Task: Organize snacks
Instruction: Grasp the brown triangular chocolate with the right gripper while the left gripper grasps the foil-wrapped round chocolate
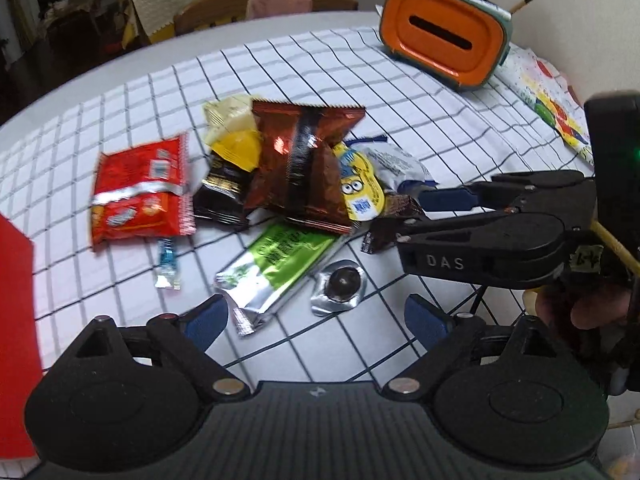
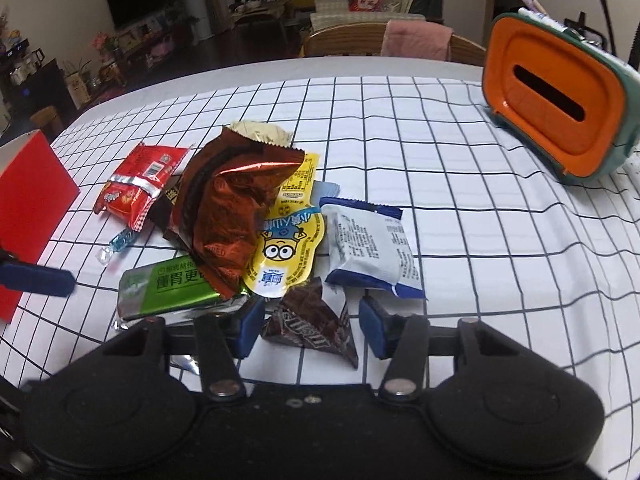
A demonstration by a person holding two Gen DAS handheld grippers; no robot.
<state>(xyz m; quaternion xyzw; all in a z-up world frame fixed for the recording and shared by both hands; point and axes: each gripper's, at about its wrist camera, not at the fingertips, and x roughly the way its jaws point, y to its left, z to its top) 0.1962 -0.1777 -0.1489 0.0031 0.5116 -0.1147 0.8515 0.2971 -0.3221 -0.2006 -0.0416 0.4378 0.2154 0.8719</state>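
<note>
Worktop [image 2: 460,200], checked cloth: snacks lie heaped at its centre. Largest, the brown foil bag [image 2: 224,216], crumpled atop the pile; judged light, crackly, slippery, best taken at a crimped seam. The green bar [image 2: 168,288] appears stiffer; grip across its width. Smallest, the dark chocolate packet [image 2: 316,320], lies nearest, judged light, soft and crushable; hold by its folded edge.

Right gripper [image 2: 312,324] pitches steeply down, fingers half-spread astride that packet, pads not seen pressing it. Left gripper [image 1: 316,320] likewise angled down, fingers spread wide, empty, above the green bar's end and a foil-cupped chocolate [image 1: 340,284].
</note>
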